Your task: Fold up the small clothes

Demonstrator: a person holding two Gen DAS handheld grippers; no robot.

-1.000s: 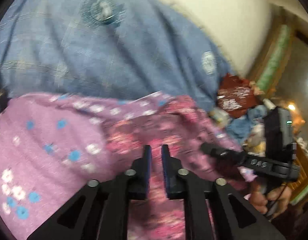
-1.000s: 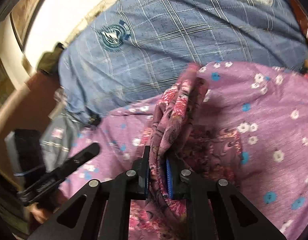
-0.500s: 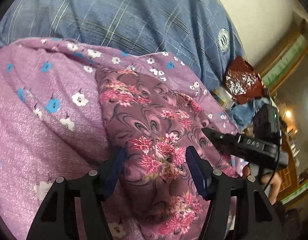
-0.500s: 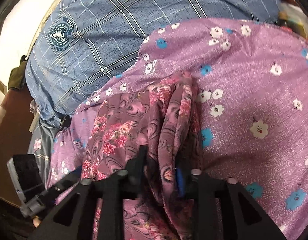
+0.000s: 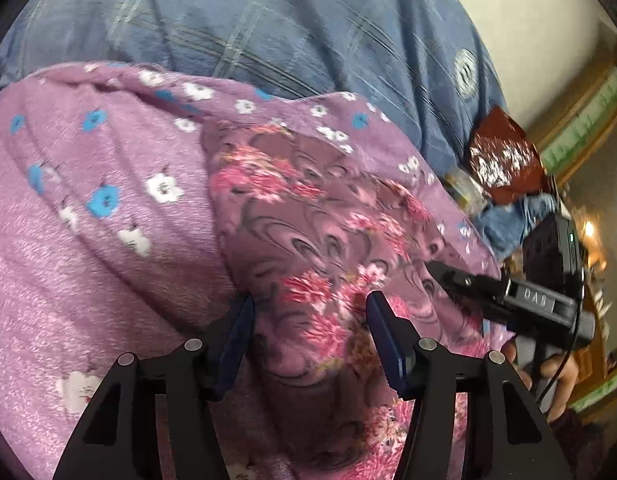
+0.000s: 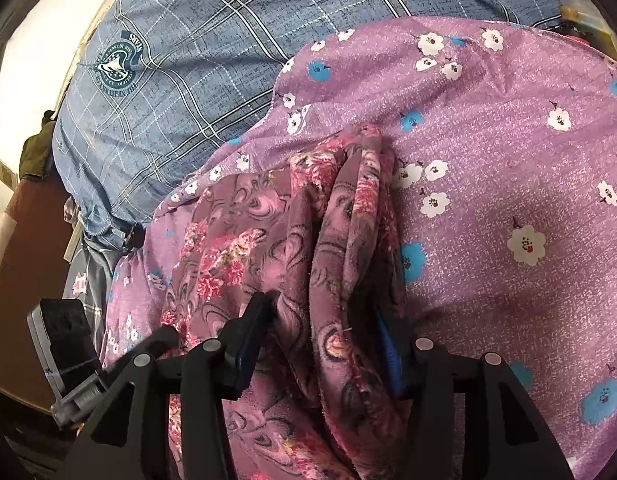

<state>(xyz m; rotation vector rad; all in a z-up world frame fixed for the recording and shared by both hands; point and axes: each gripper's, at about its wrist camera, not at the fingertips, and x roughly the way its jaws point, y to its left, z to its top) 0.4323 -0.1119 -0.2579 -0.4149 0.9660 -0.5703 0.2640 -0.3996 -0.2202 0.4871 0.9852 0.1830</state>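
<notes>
A small mauve garment with pink flower print (image 5: 308, 240) lies on a purple cloth with white and blue flowers (image 5: 88, 240). My left gripper (image 5: 310, 320) is open, its fingers astride the garment's near end. In the right wrist view the same garment (image 6: 268, 220) has a bunched ridge of folds (image 6: 360, 208) along its right side. My right gripper (image 6: 324, 320) is open with that ridge lying between its fingers. The right gripper also shows at the garment's right edge in the left wrist view (image 5: 508, 296).
A blue plaid sheet (image 6: 212, 60) covers the surface beyond the purple cloth (image 6: 508, 160). A dark red packet (image 5: 504, 160) and a blue cloth heap (image 5: 512, 216) lie at the right. A pale wall (image 5: 528, 12) stands behind. The other gripper's body (image 6: 64, 344) shows lower left.
Both grippers have opened: the left was shut above the cloth, the right was shut on the garment's fold. The garment has come down from hanging to lying on the purple cloth.
</notes>
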